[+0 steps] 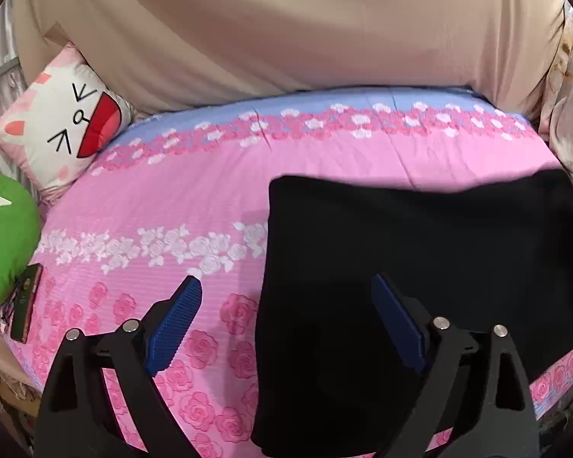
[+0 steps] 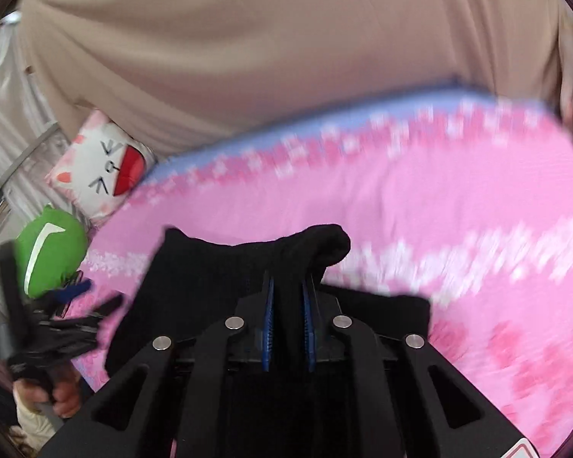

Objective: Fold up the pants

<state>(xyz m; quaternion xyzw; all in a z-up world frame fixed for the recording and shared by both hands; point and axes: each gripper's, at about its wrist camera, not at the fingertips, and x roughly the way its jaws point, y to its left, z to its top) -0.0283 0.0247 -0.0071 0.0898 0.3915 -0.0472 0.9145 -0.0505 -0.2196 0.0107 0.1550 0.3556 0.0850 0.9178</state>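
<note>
Black pants [image 1: 420, 252] lie folded on a pink floral bed sheet [image 1: 164, 198], on the right half of the left wrist view. My left gripper [image 1: 286, 290] is open and empty, its blue pads wide apart over the pants' left edge. My right gripper [image 2: 288, 286] is shut on a bunched fold of the black pants [image 2: 217, 278] and holds it lifted off the sheet [image 2: 439, 198]. The left gripper [image 2: 63, 305] shows at the left of the right wrist view, blurred, held by a hand.
A white cat-face cushion [image 1: 63, 122] and a green plush toy [image 1: 4, 236] sit at the bed's left end, with a phone [image 1: 26, 305] beside the plush. A beige curtain [image 1: 286, 30] hangs behind the bed. The bed's near edge runs along the bottom right.
</note>
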